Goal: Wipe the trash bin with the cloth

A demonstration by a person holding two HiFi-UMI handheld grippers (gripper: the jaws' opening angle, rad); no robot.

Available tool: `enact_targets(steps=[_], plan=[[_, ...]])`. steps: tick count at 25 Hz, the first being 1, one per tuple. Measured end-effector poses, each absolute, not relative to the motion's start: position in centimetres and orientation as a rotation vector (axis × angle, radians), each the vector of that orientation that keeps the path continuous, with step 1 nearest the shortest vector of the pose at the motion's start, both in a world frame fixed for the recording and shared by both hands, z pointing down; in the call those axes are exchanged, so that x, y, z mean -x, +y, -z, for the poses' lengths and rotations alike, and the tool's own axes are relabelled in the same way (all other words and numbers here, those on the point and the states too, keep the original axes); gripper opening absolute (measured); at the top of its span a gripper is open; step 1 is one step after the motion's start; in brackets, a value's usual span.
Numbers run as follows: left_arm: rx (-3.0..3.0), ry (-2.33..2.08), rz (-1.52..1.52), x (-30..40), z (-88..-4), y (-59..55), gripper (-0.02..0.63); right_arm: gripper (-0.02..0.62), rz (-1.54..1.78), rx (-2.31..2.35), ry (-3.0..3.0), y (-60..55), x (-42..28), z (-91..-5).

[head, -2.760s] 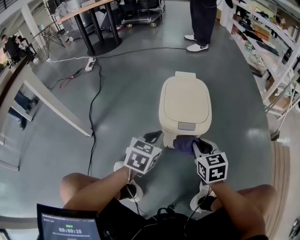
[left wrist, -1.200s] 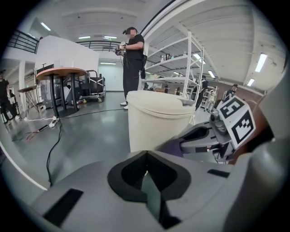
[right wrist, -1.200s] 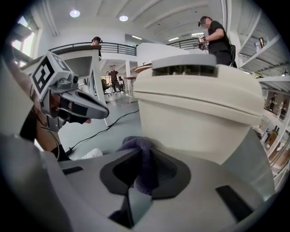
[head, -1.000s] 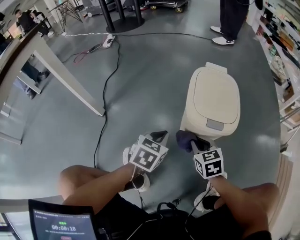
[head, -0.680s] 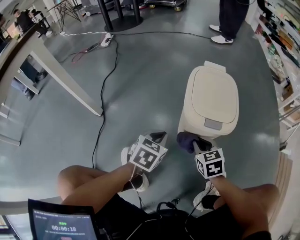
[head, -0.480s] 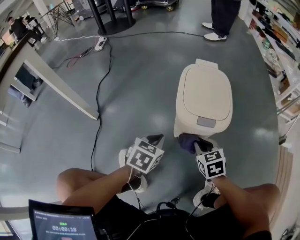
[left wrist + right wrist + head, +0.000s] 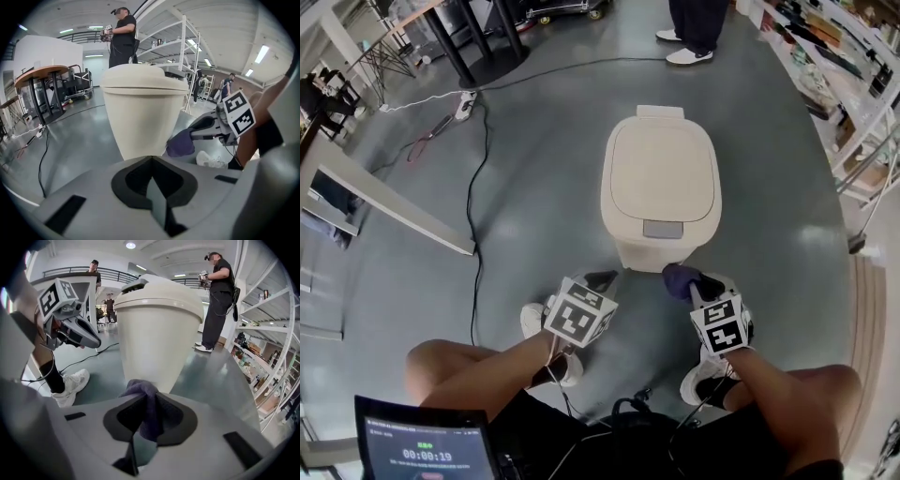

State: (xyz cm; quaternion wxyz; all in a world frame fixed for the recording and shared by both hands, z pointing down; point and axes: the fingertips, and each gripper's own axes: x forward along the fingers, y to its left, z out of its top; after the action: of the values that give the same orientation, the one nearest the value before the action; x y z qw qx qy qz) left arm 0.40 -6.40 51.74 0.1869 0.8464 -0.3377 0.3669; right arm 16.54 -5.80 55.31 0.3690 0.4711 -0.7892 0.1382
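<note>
A crumpled purple cloth (image 7: 676, 277) is pinched in the right tongs (image 7: 690, 282) at the lower front of a smooth, cream, round-cornered trash bin (image 7: 661, 183) on glossy grey floor (image 7: 534, 197), while the left tongs (image 7: 602, 279) are closed on nothing nearby.

**Q:** Where does the trash bin (image 7: 661, 192) stand?
**A:** On the floor (image 7: 544, 159), directly ahead of the person's knees, with its lid (image 7: 661, 178) on top.

**Q:** And the grippers?
**A:** Both are in front of the bin's near wall. The left gripper (image 7: 605, 278) is at its left corner, apart from it. The right gripper (image 7: 686, 283) is at its right corner, with the cloth (image 7: 677, 278) between its jaws and just beside the wall; contact cannot be told.

**Q:** The surroundings?
**A:** A cable (image 7: 472, 197) runs along the floor left of the bin. A standing person (image 7: 692, 23) is behind it, and shelving (image 7: 839, 84) lies to its right.
</note>
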Motion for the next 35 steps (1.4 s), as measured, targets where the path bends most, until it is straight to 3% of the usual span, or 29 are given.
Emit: enact_targets(steps=[12, 28, 35], plan=[[-2.413, -0.884, -1.087, -4.5, -53.1, -6.1, 0.002, 0.064, -0.309, -1.199, -2.013, -5.9, -18.6, -55.9], [-2.24, -1.04, -1.012, 7.7, -54.9, -7.5, 0.002, 0.064, -0.114, -0.828, -2.038, -7.6, -3.1, -60.8], [-2.171, -1.074, -0.968, 9.2, -55.4, -7.0, 0.002, 0.064, -0.108, -0.777, -2.015, -7.9, -2.0, -62.7]])
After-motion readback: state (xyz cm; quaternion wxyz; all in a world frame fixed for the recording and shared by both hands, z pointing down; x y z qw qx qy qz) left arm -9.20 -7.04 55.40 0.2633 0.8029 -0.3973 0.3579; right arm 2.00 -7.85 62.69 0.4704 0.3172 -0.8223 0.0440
